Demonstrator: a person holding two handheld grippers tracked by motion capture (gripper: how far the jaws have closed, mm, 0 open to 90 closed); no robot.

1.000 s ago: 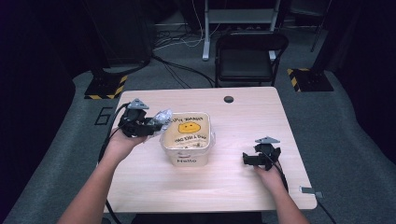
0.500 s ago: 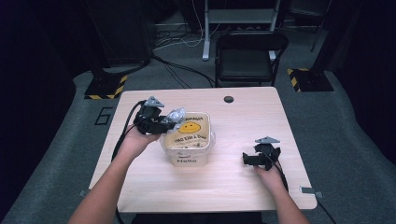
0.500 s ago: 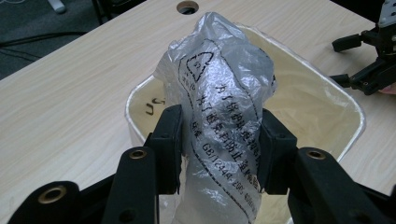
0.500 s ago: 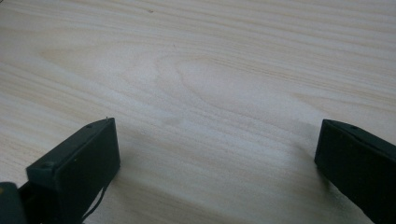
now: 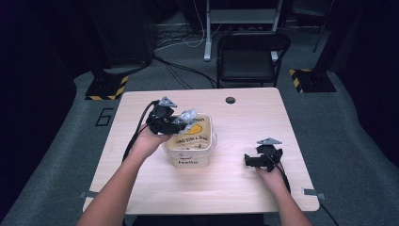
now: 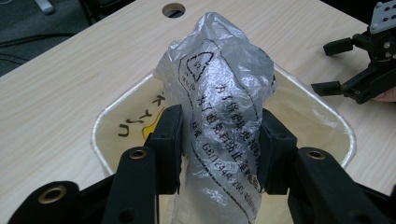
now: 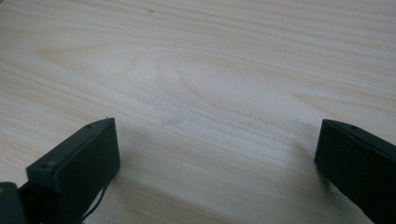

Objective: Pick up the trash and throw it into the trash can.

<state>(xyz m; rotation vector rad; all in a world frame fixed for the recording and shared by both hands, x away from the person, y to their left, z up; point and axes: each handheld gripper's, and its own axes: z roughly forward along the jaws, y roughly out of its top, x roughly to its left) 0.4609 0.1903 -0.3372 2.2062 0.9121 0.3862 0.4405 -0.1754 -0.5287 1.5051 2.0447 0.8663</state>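
A cream plastic tub (image 5: 190, 146) with a yellow smiley and the word Hello stands in the middle of the table. My left gripper (image 5: 181, 123) hangs over the tub's near-left rim (image 6: 107, 116), shut on a crumpled clear plastic bag (image 6: 219, 98) with black printing. The bag (image 5: 187, 116) sticks up above the tub's opening. My right gripper (image 5: 248, 160) rests low on the table to the right of the tub, open, with bare wood (image 7: 210, 88) between its jaws. It also shows in the left gripper view as the far gripper (image 6: 334, 67).
A round cable hole (image 5: 230, 100) sits near the table's far edge. A black chair (image 5: 251, 56) stands behind the table, with cables and stand feet on the floor around it. Bare wood lies in front of the tub and at the far right.
My left gripper has carried the plastic bag rightward from the tub's left side to above its opening. The right gripper has stayed in place.
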